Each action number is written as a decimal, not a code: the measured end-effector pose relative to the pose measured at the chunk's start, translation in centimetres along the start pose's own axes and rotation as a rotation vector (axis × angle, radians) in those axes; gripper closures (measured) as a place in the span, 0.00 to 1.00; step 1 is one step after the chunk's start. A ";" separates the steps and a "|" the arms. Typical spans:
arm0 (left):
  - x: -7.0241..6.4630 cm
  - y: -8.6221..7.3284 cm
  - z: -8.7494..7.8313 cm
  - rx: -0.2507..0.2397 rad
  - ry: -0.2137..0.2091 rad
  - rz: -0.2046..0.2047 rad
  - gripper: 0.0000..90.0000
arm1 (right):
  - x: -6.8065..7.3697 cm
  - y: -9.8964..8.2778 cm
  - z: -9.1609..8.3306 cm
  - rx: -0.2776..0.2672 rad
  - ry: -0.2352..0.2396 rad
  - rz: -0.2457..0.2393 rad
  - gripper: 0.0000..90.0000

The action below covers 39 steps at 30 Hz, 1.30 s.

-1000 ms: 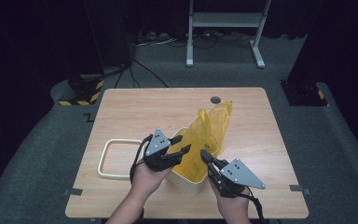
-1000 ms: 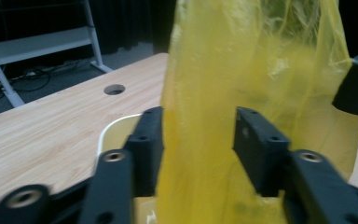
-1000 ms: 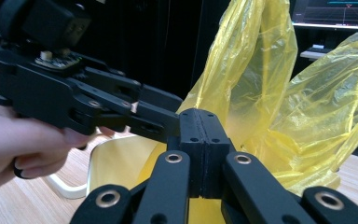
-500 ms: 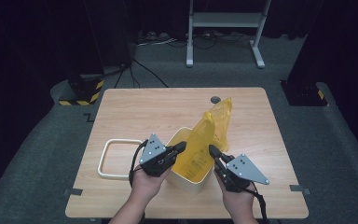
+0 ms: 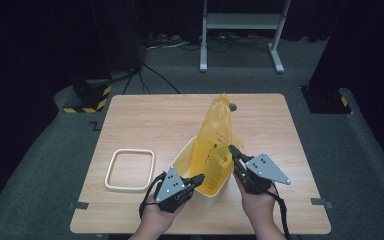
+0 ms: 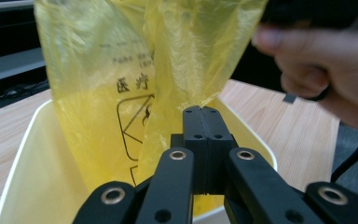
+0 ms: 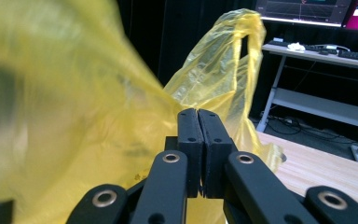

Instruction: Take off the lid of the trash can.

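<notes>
The left gripper (image 5: 198, 178), low in the frame's centre, is clamping the yellow bag (image 5: 215, 135) at the white bin's (image 5: 215, 189) near rim, its jaws having just closed on the plastic. The right gripper (image 5: 231, 150) is pinching the bag's right side, jaws together. Since a second ago both hands have been spreading apart, forearms entering from the bottom edge.

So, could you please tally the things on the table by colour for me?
Yellow: 1, the plastic bag
Cream: 2, the bin and the frame
Dark: 1, a small round thing behind the bag, too small to tell what
Total: 4
</notes>
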<state>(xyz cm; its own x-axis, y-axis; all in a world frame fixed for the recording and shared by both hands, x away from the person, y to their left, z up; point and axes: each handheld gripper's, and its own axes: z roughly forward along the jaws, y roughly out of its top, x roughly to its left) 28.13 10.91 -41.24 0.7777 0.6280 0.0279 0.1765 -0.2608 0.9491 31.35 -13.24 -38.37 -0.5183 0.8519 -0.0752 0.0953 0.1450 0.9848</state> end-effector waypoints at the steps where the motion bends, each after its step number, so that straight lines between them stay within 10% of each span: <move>1: 0.1 -0.2 0.0 0.004 -0.001 -0.011 1.00 | 0.0 0.1 -0.5 -0.010 0.002 0.007 0.96; 15: 0.0 -0.8 0.0 0.033 0.022 0.014 1.00 | 0.9 2.5 -2.7 -0.106 0.061 0.085 0.84; 22: 0.1 -1.0 -0.1 0.040 0.034 0.013 1.00 | 2.6 2.1 -1.6 -0.017 0.116 0.053 0.80; 39: 3.4 0.8 -1.8 -0.082 0.138 -0.149 0.81 | 4.1 -1.6 -1.5 0.074 0.121 -0.008 0.80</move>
<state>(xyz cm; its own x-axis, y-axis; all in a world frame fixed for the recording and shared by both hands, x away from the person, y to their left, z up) 29.85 14.14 -39.82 0.6558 0.7509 -0.0778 0.2296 -0.1003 0.9681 27.82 -10.75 -40.07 -0.6179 0.7840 -0.0591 0.1511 0.1921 0.9697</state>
